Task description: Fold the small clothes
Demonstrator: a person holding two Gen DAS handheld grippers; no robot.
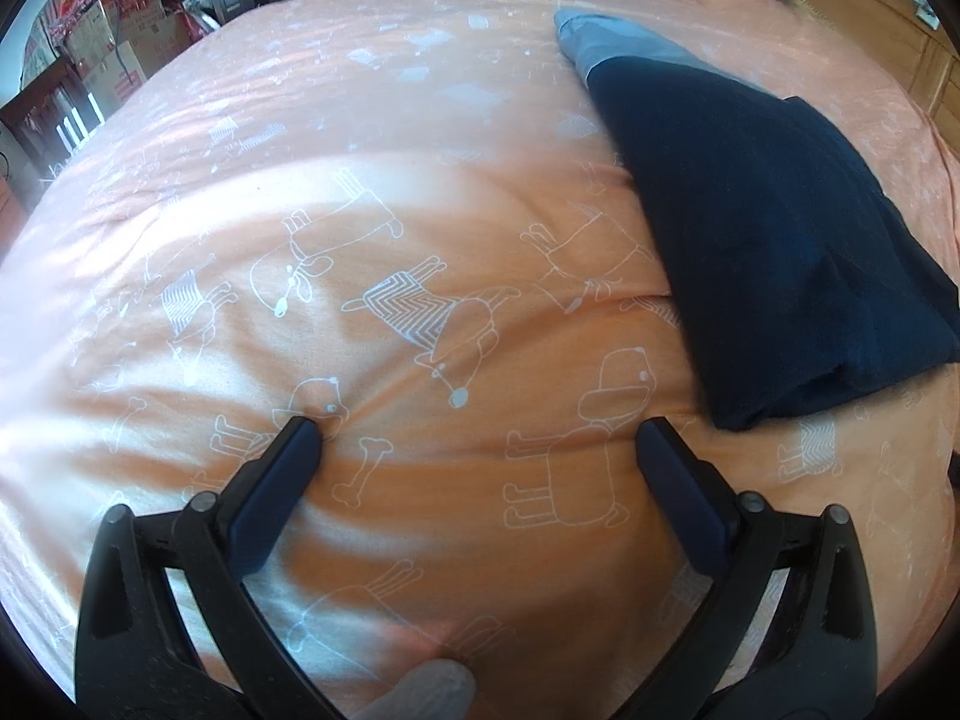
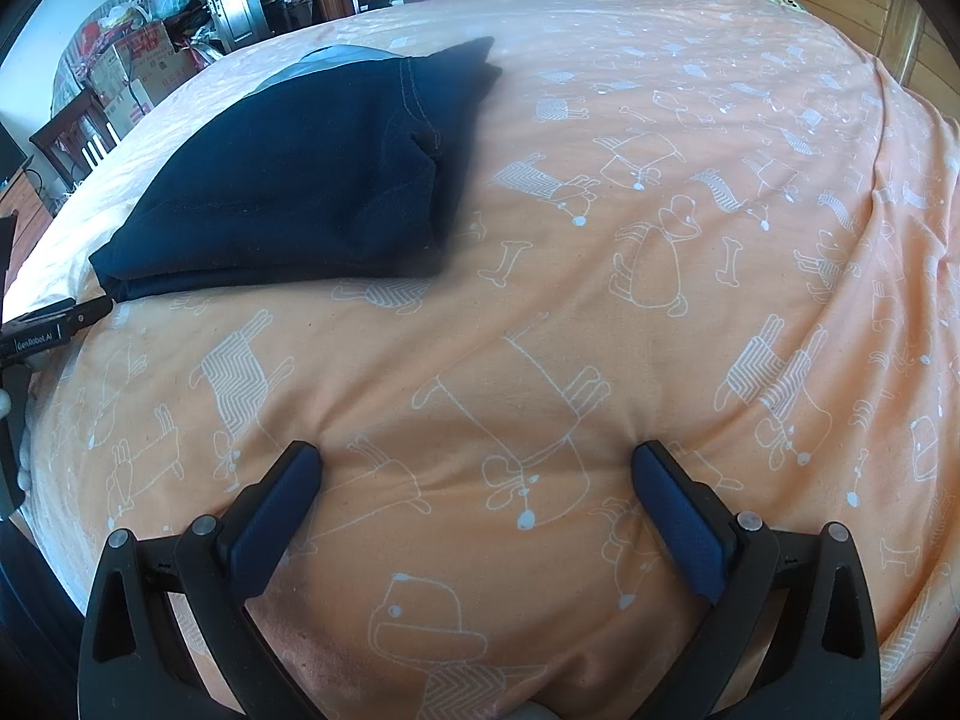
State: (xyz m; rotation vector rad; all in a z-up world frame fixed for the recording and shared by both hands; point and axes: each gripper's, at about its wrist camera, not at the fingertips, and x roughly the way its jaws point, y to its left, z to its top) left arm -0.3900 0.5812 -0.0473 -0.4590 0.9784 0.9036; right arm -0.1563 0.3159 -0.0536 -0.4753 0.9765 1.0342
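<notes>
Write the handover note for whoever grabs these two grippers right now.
Left gripper: open, holding nothing, fingertips resting on the orange bedspread.
Right gripper: open, holding nothing, also down on the bedspread.
Dark navy garment: lies folded in a compact stack on the bed, ahead of and between the two grippers; neither touches it. A grey garment sticks out from under its far end.
Done: the navy piece looks folded.
Left: I cannot tell how the grey piece is folded; check it. No other loose clothes on the bedspread in view.
</notes>
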